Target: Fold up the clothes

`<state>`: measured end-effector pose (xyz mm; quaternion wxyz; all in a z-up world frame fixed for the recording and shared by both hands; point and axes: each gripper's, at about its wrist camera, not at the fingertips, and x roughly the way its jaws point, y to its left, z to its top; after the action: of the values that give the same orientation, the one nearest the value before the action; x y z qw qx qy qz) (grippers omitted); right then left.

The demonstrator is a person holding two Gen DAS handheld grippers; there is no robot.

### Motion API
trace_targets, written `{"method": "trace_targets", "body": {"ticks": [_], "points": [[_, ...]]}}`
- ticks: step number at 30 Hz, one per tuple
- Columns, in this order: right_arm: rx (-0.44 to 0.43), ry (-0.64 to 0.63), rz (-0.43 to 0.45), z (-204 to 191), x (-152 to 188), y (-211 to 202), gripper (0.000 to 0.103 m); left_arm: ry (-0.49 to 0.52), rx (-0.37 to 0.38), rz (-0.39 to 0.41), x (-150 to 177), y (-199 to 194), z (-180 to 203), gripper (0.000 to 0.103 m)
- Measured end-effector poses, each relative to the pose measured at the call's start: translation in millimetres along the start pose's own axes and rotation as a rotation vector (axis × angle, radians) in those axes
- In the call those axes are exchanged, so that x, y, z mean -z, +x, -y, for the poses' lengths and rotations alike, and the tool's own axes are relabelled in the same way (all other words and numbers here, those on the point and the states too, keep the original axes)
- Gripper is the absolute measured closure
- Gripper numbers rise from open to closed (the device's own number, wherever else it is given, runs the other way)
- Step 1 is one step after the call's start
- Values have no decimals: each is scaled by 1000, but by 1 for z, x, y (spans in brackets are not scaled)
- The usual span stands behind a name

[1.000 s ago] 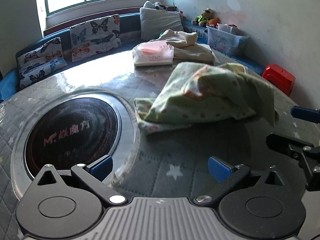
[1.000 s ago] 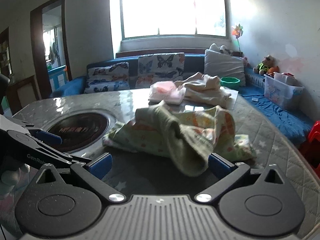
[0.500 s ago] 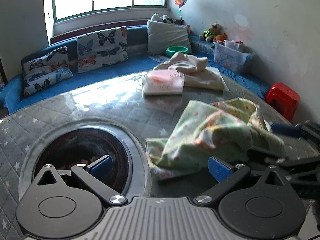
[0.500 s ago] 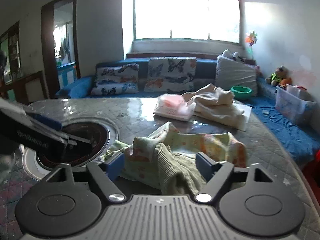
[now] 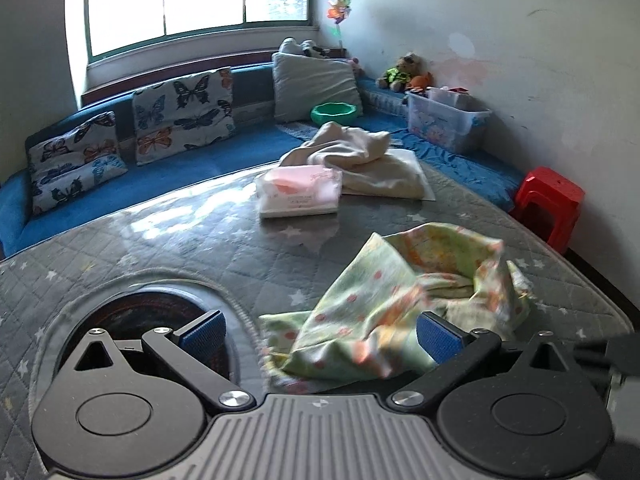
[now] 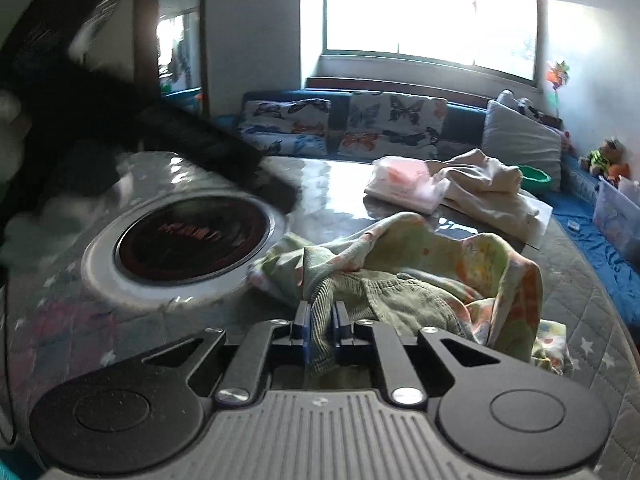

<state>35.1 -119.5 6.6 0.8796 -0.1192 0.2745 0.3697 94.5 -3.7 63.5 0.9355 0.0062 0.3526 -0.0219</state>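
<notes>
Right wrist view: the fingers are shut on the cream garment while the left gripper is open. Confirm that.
Wrong garment. In the right wrist view the right gripper is shut on the ribbed edge of the green printed garment; the cream garment lies untouched farther back on the table. The left gripper is open, as the left wrist view shows.

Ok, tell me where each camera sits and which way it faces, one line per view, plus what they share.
Left wrist: sits on the left tongs, looking across the quilted table toward the window bench; its own open blue pads frame the green patterned garment.
Right wrist: sits on the right tongs, facing the same bench from further right; its pads are shut on the garment's ribbed edge, and a dark blurred shape, probably the other tool, crosses the upper left.
Shared: the garment, the round cooktop, the tissue pack, the cream cloth pile.
</notes>
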Motion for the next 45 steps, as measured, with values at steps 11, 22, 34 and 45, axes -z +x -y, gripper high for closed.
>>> {"method": "trace_targets", "body": {"ticks": [11, 22, 34, 45], "points": [[-130, -68, -40, -45, 21, -26, 95, 112, 38, -79, 12, 36, 39, 1], [-241, -120, -79, -73, 33, -49, 94, 116, 96, -193, 42, 53, 20, 71], [-54, -50, -1, -21, 1, -47, 54, 42, 115, -115, 44, 17, -20, 95], [170, -94, -111, -5, 15, 20, 68, -8, 78, -99, 49, 6, -49, 95]]}}
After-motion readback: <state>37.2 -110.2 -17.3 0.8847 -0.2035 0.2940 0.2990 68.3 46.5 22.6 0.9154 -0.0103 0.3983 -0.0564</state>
